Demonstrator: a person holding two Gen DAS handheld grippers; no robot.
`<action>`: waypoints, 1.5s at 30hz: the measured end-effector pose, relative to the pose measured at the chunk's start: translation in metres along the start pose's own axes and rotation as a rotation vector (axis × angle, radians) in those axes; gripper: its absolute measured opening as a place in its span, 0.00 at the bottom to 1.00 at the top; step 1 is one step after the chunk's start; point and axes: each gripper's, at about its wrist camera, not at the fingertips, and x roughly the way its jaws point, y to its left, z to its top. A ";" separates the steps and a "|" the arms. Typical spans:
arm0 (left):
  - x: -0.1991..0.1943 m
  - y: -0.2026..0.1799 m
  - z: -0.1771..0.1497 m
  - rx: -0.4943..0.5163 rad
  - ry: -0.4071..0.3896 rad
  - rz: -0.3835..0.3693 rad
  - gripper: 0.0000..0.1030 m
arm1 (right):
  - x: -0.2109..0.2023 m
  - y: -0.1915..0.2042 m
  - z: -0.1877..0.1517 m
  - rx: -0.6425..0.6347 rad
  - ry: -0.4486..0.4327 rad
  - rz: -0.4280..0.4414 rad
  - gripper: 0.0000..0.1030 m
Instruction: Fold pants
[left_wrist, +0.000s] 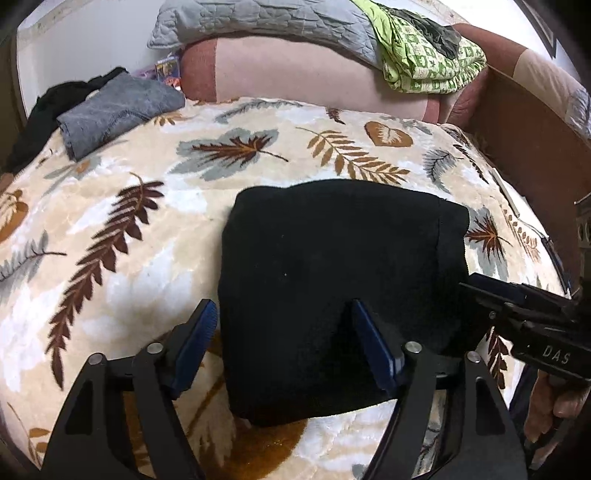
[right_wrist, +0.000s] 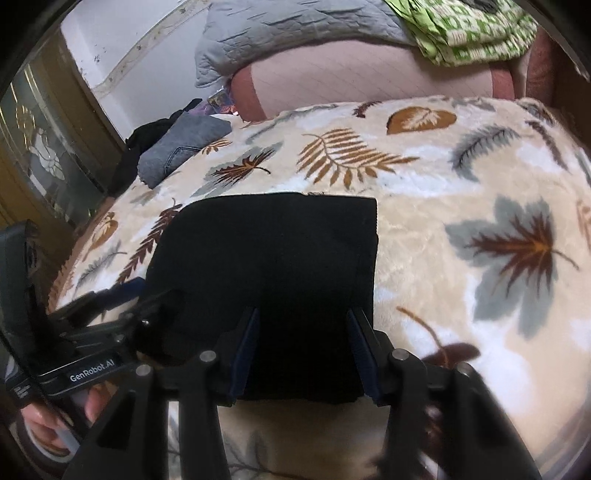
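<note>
Squarely between both wide-spread tongs — left (left_wrist: 282, 325), right (right_wrist: 303, 332) — folded black pants (left_wrist: 332, 288) on leaf-print blanket (left_wrist: 147, 221).

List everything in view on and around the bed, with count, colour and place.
pants: 1, black, folded into a compact block on the blanket, nearest the grippers
blanket: 1, cream with brown and grey leaf print, covering the bed
grey garment: 1, grey, folded at the far left corner of the blanket
dark garment: 1, black, bunched just left of the grey garment
pillow: 1, pink with darker ends, at the head of the bed
quilt: 1, grey, draped over the pillow
green cloth: 1, green and white print, on the pillow's right end
left gripper: 1, black with blue pads, open, at the pants' near left edge
right gripper: 1, black with blue pads, open, over the pants' near edge
</note>
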 end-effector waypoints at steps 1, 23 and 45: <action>-0.001 0.003 0.001 -0.011 0.007 -0.018 0.74 | -0.002 -0.002 0.001 0.008 -0.004 0.005 0.48; 0.025 0.047 0.011 -0.239 0.074 -0.287 0.57 | 0.018 -0.017 0.019 0.099 -0.014 0.198 0.38; 0.022 0.159 0.063 -0.256 -0.035 0.025 0.71 | 0.071 0.054 0.094 0.002 -0.081 0.166 0.49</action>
